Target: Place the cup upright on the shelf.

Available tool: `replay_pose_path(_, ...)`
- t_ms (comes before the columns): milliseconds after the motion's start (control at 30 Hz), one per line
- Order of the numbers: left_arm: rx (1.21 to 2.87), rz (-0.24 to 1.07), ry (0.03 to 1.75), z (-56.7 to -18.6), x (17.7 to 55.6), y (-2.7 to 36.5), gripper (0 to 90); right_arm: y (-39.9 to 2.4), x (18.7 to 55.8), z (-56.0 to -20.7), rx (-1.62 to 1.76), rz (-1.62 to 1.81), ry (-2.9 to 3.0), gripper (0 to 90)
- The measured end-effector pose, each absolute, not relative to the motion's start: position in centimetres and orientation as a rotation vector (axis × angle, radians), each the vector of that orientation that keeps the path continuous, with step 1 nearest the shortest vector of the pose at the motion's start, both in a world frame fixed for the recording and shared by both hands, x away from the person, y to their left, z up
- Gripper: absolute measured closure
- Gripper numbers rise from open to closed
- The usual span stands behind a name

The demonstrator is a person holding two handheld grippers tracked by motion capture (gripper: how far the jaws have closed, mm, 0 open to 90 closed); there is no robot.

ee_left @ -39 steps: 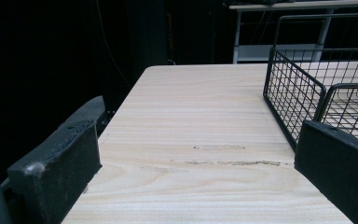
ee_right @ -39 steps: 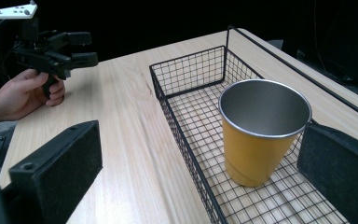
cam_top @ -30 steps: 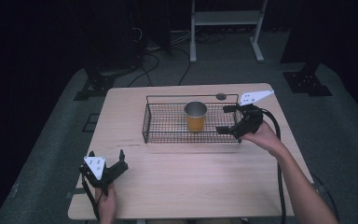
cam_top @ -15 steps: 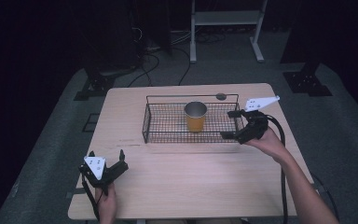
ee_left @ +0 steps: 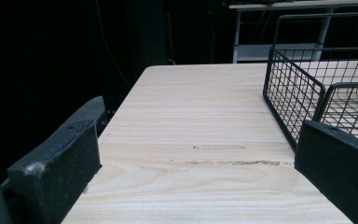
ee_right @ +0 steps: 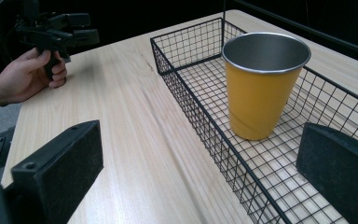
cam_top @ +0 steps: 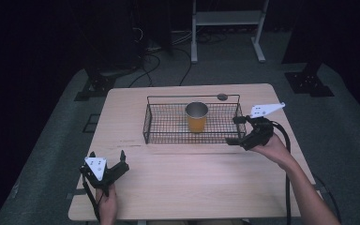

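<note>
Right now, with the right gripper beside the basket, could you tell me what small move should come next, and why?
Probably ease the right gripper forward over the wire basket rim toward the yellow cup. Its jaws stand open and empty at the basket's end, the cup stands upright inside, untouched, and the left gripper rests far off.

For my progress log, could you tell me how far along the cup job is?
Done: the orange cup stands upright inside the wire basket. In hand: the right gripper, open and empty, hovers at the basket's right end. Left: the left gripper rests open near the table's front-left corner.

Pale matt wood table (cam_top: 178, 187), black wire basket (ee_right: 200, 116), metal-lined cup (ee_right: 261, 84) (orange outside)
</note>
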State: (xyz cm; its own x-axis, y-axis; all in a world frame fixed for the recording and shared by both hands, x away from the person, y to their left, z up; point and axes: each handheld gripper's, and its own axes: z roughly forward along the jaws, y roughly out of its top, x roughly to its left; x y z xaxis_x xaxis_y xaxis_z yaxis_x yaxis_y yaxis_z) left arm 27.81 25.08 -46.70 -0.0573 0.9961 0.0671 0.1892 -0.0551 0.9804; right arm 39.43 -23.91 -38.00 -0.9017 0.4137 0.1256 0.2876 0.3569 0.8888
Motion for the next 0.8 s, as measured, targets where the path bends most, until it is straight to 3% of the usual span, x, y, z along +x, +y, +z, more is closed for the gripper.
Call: replay_pose_path(800, 1.367, 1.213, 1.370, -46.7, 27.8, 25.0, 0.0, -25.3, 36.9, -40.0, 0.673, 1.587, 2.474, 0.0)
